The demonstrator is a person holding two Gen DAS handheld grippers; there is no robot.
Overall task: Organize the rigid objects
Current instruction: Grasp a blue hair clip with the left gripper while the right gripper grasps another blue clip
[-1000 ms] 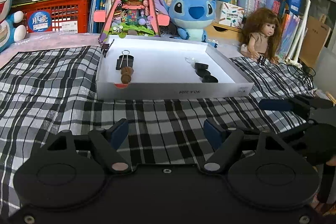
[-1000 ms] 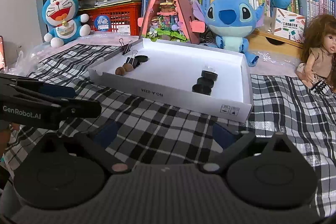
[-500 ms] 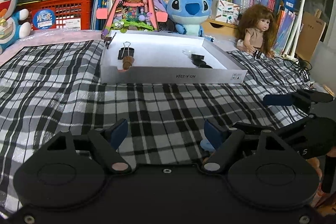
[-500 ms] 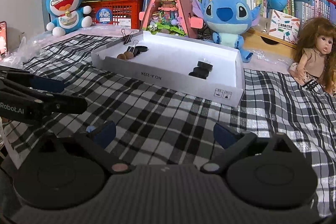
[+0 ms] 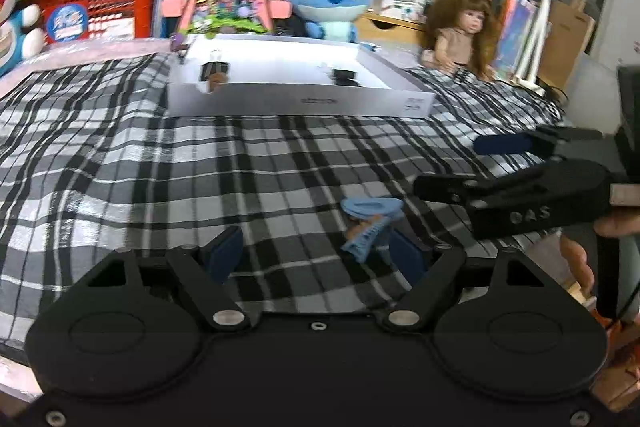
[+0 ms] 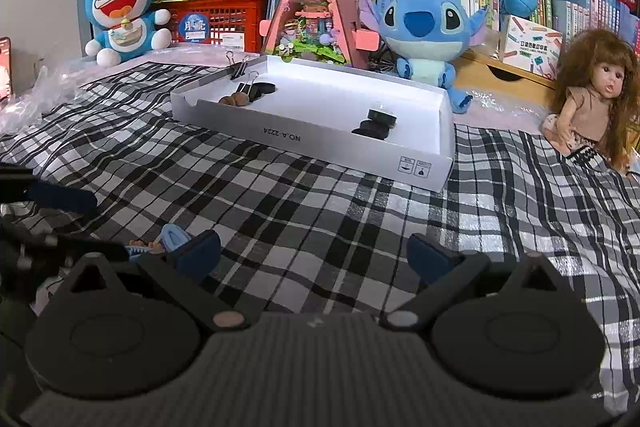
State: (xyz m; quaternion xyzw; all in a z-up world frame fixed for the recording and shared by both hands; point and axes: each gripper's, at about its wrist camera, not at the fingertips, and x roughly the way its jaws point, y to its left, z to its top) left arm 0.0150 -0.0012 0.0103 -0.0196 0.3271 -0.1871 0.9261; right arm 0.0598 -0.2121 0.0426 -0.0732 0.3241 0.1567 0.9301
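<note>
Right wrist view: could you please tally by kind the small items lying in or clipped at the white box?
binder clips: 2
brown nut-like pieces: 2
black round discs: 4, three grouped at the right and one at the left
Total: 8

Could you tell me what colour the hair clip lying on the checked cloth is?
The hair clip is light blue, clearest in the left wrist view.
</note>
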